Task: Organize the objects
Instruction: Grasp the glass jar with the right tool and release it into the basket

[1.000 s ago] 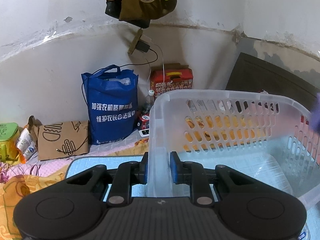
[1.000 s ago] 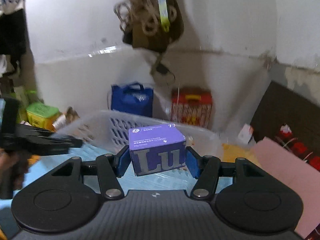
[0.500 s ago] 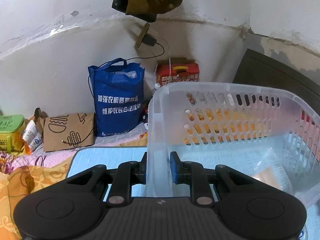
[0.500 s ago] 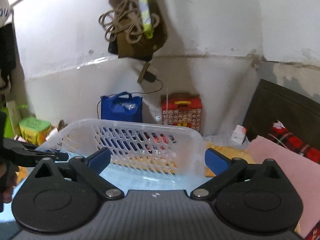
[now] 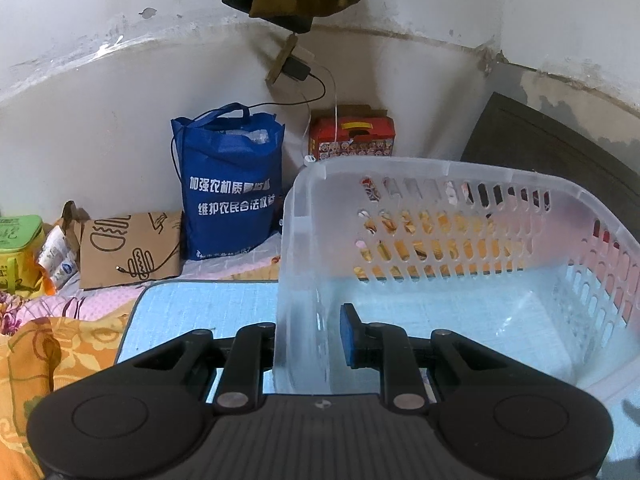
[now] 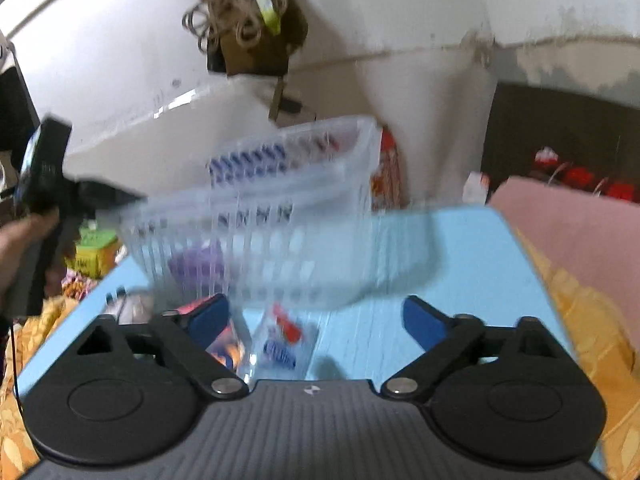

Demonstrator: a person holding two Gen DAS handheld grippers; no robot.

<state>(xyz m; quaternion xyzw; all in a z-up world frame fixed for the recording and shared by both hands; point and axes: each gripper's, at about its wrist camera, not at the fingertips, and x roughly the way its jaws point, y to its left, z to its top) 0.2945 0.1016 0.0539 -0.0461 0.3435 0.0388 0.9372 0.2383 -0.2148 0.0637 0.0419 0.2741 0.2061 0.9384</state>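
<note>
the translucent slotted plastic basket [image 5: 460, 216] sits tilted on the pale blue mat [image 5: 200, 308], a purple box [image 6: 196, 266] blurred inside. the left gripper [image 5: 308, 336] pinches the basket's near wall. the right gripper [image 6: 316, 320] is wide, closing, nothing between; glossy packets [image 6: 280, 344] lie below.

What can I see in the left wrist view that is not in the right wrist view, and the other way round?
Only the left wrist view shows the left tool shut on the basket's wall, and a brown paper bag.

Only the right wrist view shows the right tool, closing with nothing between its pads, a blurred purple box inside the basket, small packets on the blue mat, and a hand.

Both show the basket, the mat and the green box.
</note>
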